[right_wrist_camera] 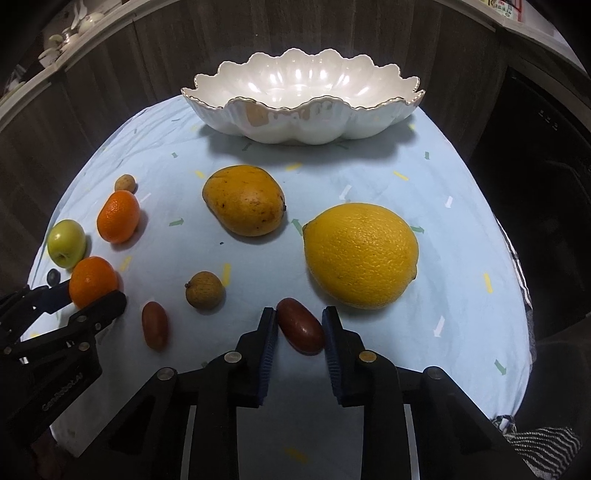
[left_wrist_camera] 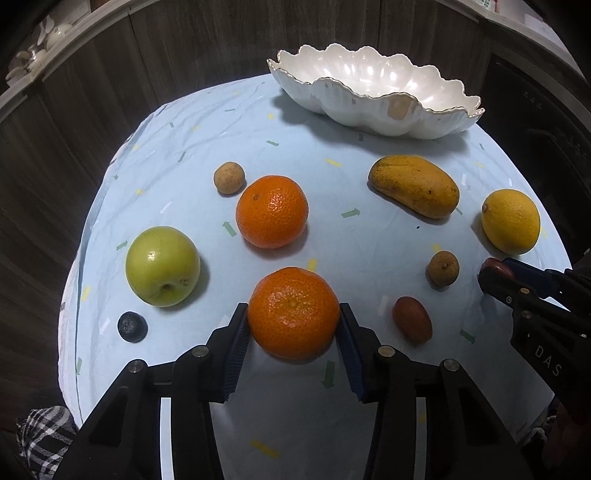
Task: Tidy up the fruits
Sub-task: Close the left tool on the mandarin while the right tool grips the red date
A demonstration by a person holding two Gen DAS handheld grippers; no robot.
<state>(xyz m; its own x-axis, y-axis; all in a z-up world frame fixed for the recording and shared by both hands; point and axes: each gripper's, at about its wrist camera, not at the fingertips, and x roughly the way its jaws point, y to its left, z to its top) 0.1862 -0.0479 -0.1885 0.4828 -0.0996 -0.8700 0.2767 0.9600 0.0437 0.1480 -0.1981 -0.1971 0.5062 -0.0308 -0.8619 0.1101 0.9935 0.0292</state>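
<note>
While the "DAS"-marked right tool (right_wrist_camera: 299, 325) pinches a red fruit (right_wrist_camera: 300, 325), the left tool (left_wrist_camera: 293, 319) clamps an orange (left_wrist_camera: 293, 313).

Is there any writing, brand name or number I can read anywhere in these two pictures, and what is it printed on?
"DAS": white letters on the black body of the right gripper, cut off by the picture edge.
"GenRobot.AI": pale letters on the black body of the left gripper, small but just readable.
Colourful packaging on the top right shelf: printing too small and blurred to read.
Bowl, fruits and tablecloth: no text, only arrow and dash patterns.
</note>
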